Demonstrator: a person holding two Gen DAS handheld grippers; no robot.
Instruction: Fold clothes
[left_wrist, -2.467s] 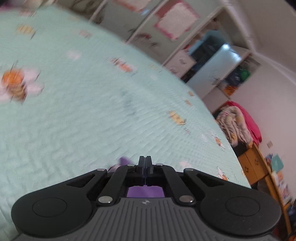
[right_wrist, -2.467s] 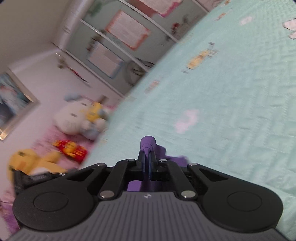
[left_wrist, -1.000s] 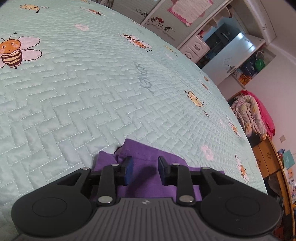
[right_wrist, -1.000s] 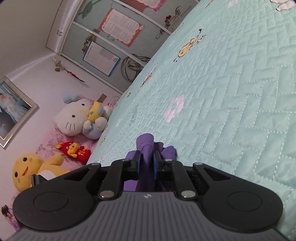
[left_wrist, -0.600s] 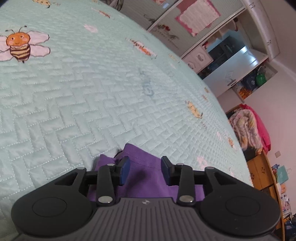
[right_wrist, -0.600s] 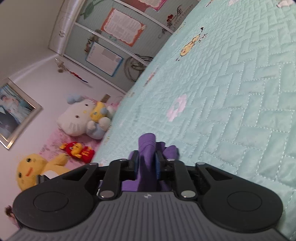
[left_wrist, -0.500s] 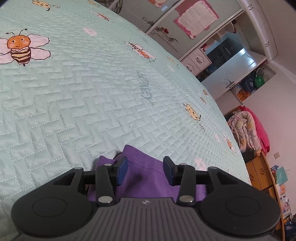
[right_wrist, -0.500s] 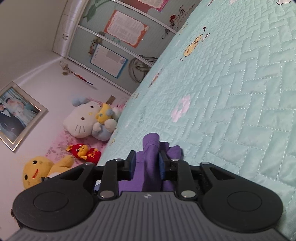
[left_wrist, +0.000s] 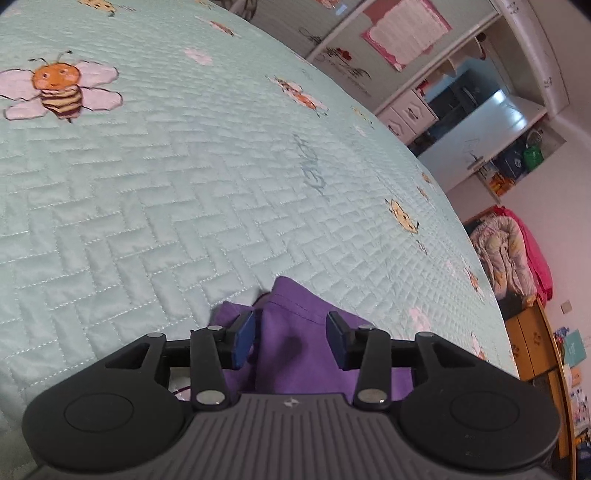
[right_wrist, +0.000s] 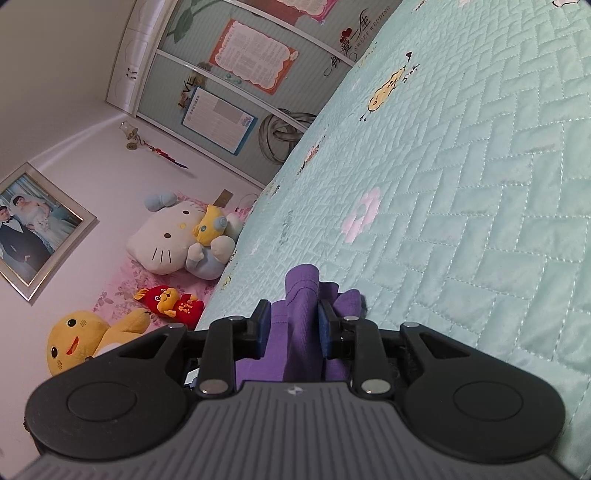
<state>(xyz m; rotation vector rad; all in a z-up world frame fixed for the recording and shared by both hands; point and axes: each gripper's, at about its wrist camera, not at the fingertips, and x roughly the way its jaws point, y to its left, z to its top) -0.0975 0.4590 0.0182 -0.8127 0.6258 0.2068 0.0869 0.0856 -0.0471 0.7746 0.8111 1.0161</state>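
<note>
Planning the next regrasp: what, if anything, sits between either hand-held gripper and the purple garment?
Nothing visible. The purple garment lies on the quilt right between the open fingers of the left hand-held gripper and right hand-held gripper.

Bare quilt (left_wrist: 184, 184) lies ahead; only purple garment (left_wrist: 291, 343) sits between tool pads.

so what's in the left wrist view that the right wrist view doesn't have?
Left wrist only: a bee print on the quilt, a white cabinet, a heap of bedding.
Right wrist only: plush toys, a framed photo, wall posters.
Both: the green quilt, purple cloth, and an open gripper (left gripper, right gripper).
</note>
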